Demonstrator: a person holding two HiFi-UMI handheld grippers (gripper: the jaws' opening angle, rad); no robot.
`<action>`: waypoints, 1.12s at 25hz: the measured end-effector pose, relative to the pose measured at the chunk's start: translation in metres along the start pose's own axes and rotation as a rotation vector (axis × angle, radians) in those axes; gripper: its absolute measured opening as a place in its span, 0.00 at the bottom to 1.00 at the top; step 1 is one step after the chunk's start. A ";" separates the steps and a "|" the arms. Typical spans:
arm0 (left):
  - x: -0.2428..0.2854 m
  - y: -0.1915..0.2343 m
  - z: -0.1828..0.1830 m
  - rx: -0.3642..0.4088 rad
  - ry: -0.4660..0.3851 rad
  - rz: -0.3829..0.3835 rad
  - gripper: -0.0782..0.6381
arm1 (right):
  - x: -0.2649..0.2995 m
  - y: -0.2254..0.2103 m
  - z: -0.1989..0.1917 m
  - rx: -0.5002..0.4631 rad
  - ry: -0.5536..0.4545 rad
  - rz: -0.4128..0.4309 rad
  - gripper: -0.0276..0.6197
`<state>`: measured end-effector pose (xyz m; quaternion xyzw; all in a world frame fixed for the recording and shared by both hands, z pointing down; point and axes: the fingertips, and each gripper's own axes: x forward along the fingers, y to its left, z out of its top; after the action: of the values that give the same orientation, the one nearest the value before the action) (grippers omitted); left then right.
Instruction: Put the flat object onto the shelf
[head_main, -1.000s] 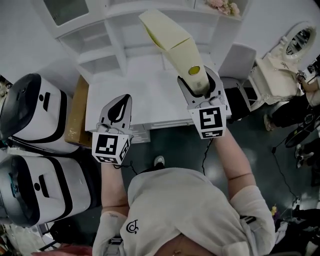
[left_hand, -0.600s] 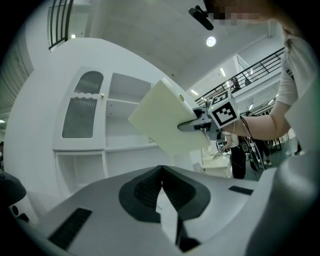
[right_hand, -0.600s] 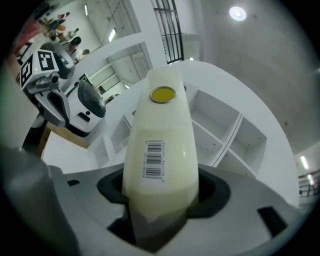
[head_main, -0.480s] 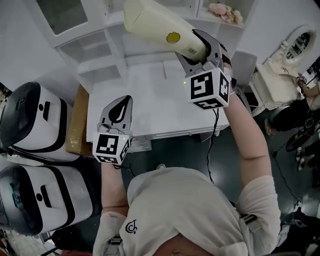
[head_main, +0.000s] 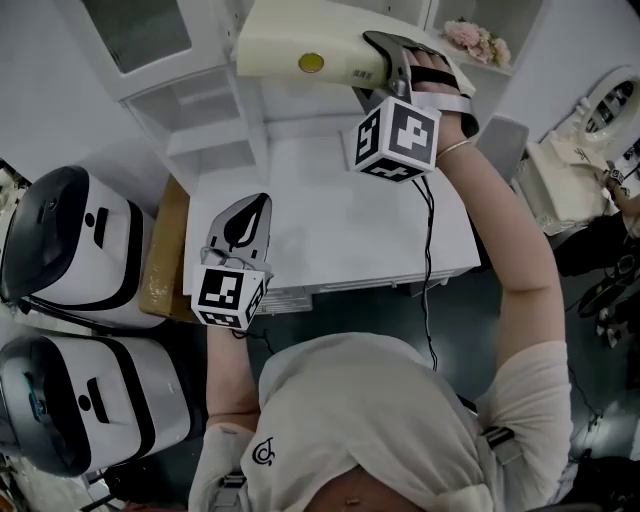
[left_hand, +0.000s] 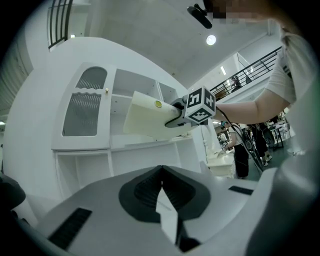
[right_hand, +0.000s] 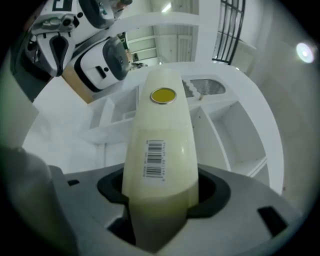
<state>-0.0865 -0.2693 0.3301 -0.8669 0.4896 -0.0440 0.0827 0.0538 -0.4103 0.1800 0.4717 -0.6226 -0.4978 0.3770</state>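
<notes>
Two grippers are in view. The right gripper has its jaws partly apart and clamped on the narrow end of a cream, flat, smooth plastic object that bears a round yellow sticker and a barcode label. The object is raised above the white worktop, in front of the upper compartments of the white shelf unit; whether it touches a board cannot be told. The left gripper hangs over the worktop's near-left part, jaws together and holding nothing.
</notes>
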 end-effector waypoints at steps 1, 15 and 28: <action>0.001 0.005 -0.002 0.000 0.001 0.004 0.13 | 0.006 0.002 0.003 -0.039 0.019 0.007 0.49; 0.005 0.040 -0.016 -0.029 0.006 0.049 0.13 | 0.053 0.026 0.020 -0.190 0.071 0.117 0.49; 0.029 0.051 -0.016 -0.036 0.021 0.130 0.13 | 0.116 0.034 0.005 -0.205 0.024 0.153 0.54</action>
<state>-0.1168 -0.3212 0.3366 -0.8340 0.5466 -0.0390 0.0645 0.0102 -0.5188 0.2118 0.3874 -0.5981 -0.5230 0.4675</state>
